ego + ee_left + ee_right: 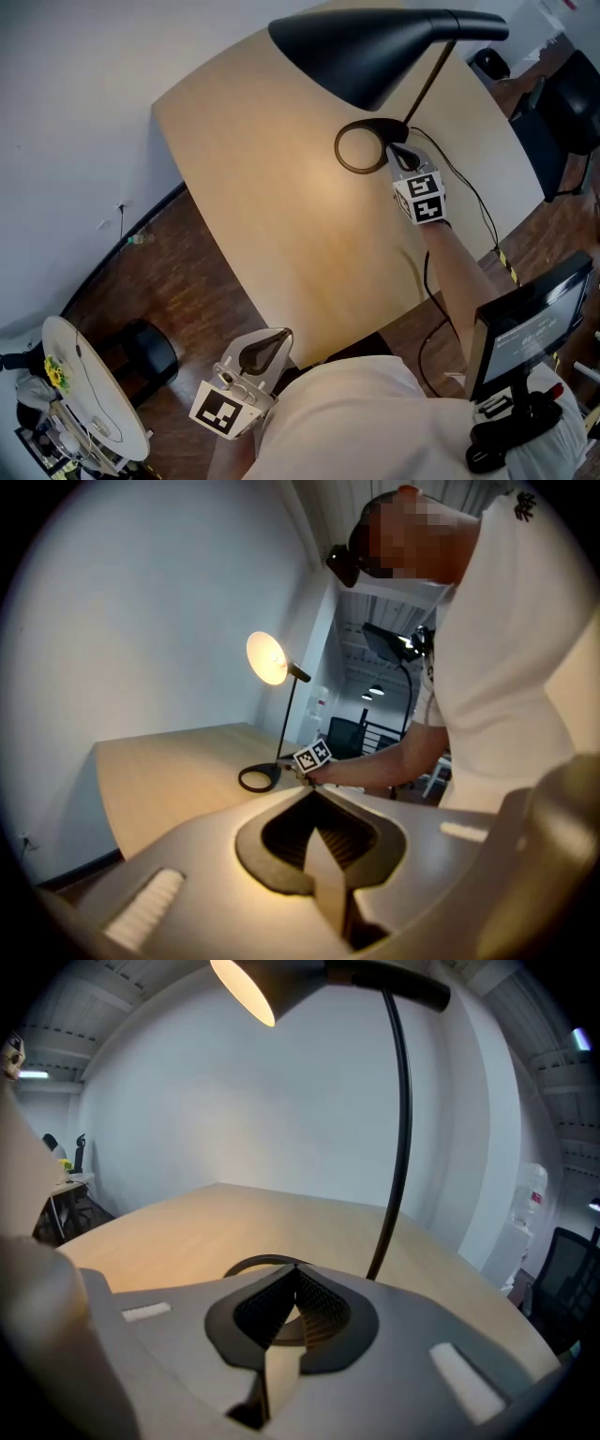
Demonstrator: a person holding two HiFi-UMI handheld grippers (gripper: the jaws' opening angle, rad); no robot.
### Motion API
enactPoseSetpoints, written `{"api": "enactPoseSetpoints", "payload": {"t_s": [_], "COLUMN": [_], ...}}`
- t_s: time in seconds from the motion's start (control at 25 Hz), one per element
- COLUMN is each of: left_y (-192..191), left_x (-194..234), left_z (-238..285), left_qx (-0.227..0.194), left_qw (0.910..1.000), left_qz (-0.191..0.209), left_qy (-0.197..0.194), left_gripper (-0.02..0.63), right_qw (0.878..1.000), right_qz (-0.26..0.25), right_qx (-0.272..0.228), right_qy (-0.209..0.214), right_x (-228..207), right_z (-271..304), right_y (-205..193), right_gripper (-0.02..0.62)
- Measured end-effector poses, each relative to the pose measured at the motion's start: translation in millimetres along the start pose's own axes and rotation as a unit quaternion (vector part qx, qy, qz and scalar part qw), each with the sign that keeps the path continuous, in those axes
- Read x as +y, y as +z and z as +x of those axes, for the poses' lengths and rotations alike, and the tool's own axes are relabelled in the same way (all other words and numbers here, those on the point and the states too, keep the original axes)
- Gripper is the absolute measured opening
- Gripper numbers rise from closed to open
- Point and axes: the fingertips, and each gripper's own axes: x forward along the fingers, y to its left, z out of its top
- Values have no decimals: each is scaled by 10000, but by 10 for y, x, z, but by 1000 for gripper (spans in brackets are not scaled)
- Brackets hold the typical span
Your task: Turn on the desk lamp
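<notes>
The desk lamp point(375, 52) glows, its black shade hanging above the right gripper point(400, 153). That gripper's 2 jaws are pressed together on nothing, with the tips right at the lamp's ring base point(359, 147), beside the stem. Warm light pools on the wooden desk point(272, 206) ahead of it. The left gripper point(279, 336) hangs off the desk's near edge, its jaws likewise closed and empty.
</notes>
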Motion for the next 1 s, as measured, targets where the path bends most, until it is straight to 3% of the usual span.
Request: {"api": "enactPoseSetpoints", "payload": {"t_s": [0.24,0.52,0.72,1.0], "left_y": [-25,-245,-661,-1043], "left_x": [-115,-342,-470,-889], "left_z": [-329,-1054,-1723,-2298], "left_qx": [-333,-695,-585,-586], "left_qw": [9979,9902,9814,9718], "left_qz": [346,744,1205,1221], "left_qy": [-431,-957,-1377,-1932], "left_gripper": [17,17,17,17], "right_qw": [9996,9984,9981,9970], "right_qz": [75,181,316,638], "right_qx": [-244,-470,-520,-427], "right_qy": [80,258,89,-62], "right_x": [697,2039,2877,3691], "right_z": [-911,-2256,-3174,-4281], "right_y": [222,292,182,9], "right_gripper": [3,3,3,5]}}
